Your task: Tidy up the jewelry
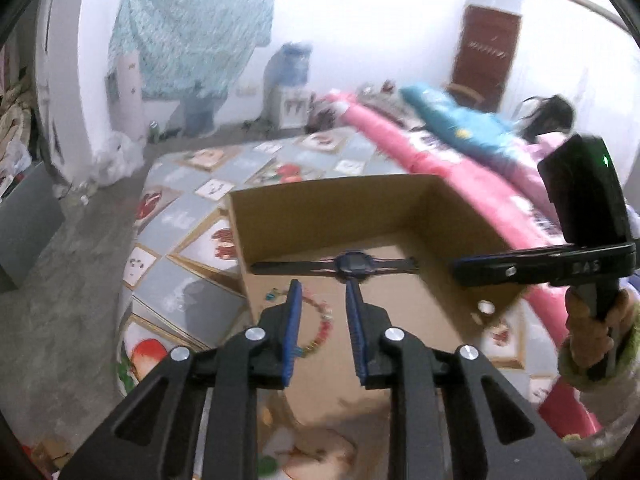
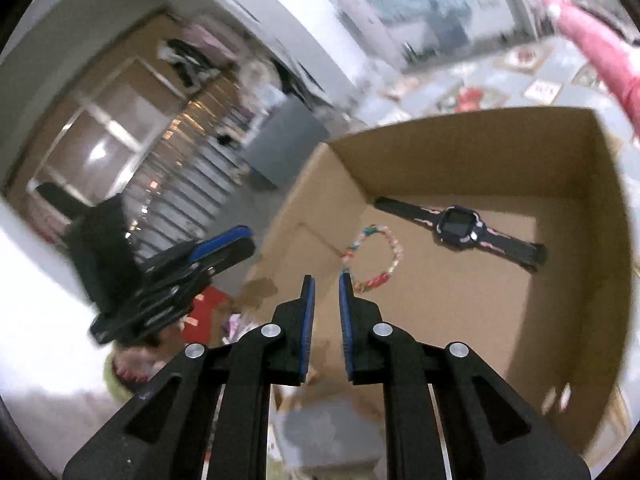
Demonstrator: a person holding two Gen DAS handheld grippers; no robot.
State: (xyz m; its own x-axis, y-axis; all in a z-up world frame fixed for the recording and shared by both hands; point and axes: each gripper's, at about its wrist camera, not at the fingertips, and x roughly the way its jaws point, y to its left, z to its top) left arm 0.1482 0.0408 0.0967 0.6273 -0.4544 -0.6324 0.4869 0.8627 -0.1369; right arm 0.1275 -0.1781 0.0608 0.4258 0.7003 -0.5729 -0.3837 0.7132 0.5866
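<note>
Patchwork bedding carries my cardboard box (image 2: 592, 240), open-topped so jewelry can drop in. Inside the box, the black watch (image 2: 460, 226) lies flat toward the far wall and the beaded bracelet (image 2: 378, 258) sits nearer me, both apart. My left gripper (image 1: 322, 286) hovers over the box with a narrow, empty gap; my right gripper (image 2: 324, 280) does likewise, probably free for another piece.
</note>
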